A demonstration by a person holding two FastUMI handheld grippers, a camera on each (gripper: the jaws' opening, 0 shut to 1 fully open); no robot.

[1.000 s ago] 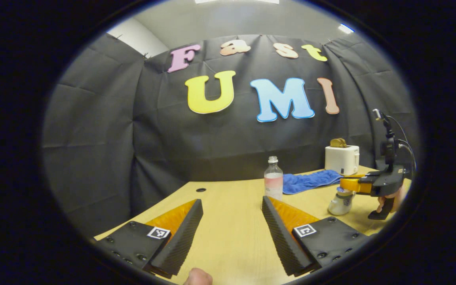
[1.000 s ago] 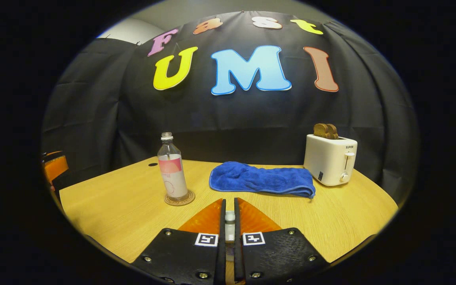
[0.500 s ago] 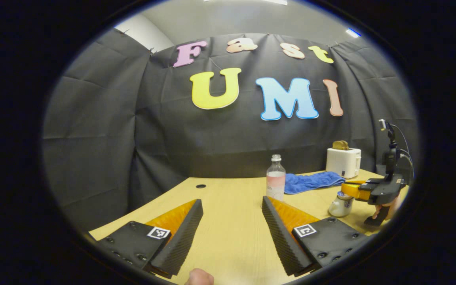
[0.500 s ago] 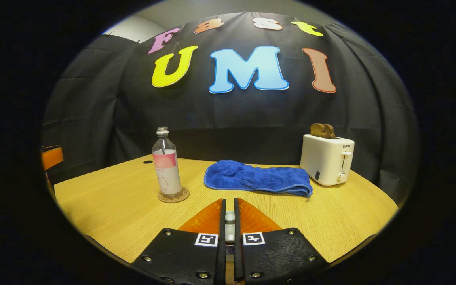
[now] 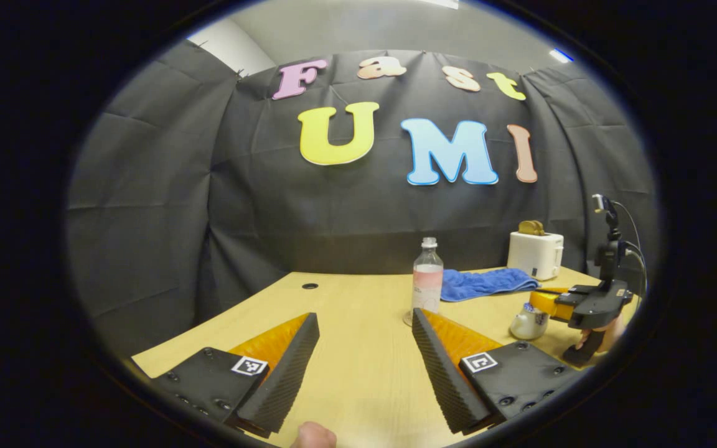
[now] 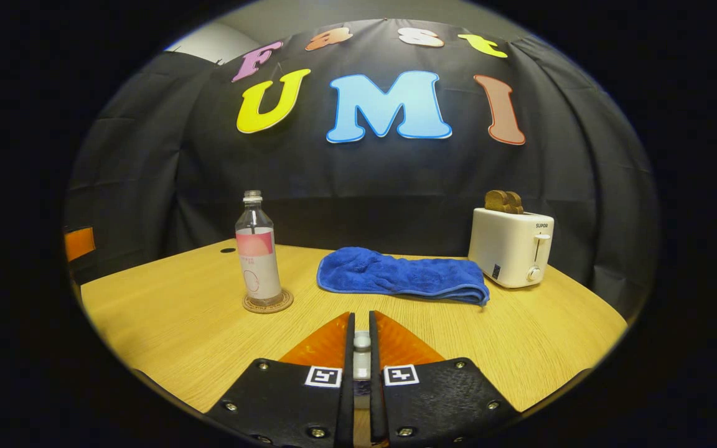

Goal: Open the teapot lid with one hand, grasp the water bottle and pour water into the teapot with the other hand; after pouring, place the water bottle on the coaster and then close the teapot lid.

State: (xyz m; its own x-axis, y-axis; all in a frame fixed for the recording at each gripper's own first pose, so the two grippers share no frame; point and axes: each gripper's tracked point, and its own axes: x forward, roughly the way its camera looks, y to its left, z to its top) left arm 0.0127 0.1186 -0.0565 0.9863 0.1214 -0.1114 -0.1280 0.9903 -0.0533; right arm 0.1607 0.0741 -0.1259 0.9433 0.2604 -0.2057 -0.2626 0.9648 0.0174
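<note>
Now teapot lid (image 6: 361, 341) between right hand-held gripper (image 6: 361, 323) fingers.

Clear plastic bottle (image 6: 257, 246) wearing a pink-and-white label, deep blue fluffy towel (image 6: 403, 277), white toaster (image 6: 510, 246), pale woodgrain table (image 6: 178, 330).

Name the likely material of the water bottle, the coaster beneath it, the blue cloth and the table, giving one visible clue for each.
Water bottle: probably clear plastic; you see through it above the label.
Coaster: possibly cork or wood; brown, matte, thin disc.
Blue cloth: soft towelling or microfibre; fuzzy pile, folds.
Table: wood or wood-look laminate; pale grain lines, smooth surface.
</note>
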